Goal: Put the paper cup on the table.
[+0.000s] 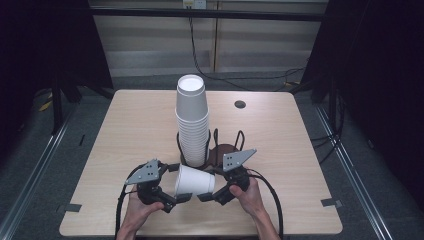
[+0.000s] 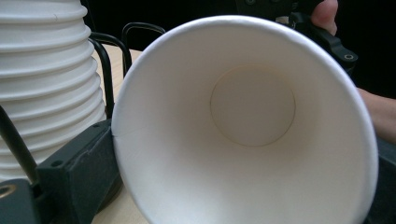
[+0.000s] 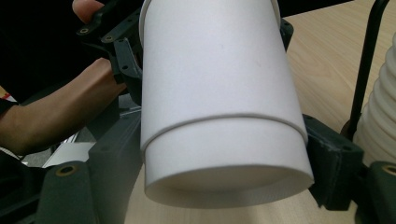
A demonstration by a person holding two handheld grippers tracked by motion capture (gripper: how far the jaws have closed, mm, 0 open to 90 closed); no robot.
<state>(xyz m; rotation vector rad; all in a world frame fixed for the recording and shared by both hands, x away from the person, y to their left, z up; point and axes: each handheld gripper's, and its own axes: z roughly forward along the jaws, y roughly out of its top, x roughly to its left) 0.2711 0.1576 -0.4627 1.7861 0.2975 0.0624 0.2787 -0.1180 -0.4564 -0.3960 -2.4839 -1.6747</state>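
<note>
A white paper cup (image 1: pixel 195 181) lies on its side in the air just above the table's near edge, held between both grippers. My left gripper (image 1: pixel 177 183) is shut on its rim end. In the left gripper view the cup (image 2: pixel 252 121) opens toward the camera, with the jaws of my left gripper (image 2: pixel 233 177) pressed against its rim on either side. My right gripper (image 1: pixel 212 184) is shut on the base end. In the right gripper view the cup (image 3: pixel 219 93) sits between the jaws of my right gripper (image 3: pixel 224 158), and a step line runs round its wall.
A tall stack of upside-down white cups (image 1: pixel 192 120) stands in a black wire holder (image 1: pixel 216 142) just behind the grippers, at mid-table. A small round hole (image 1: pixel 240 104) is in the wooden table (image 1: pixel 125 130) at the back right. Dark floor and cables surround the table.
</note>
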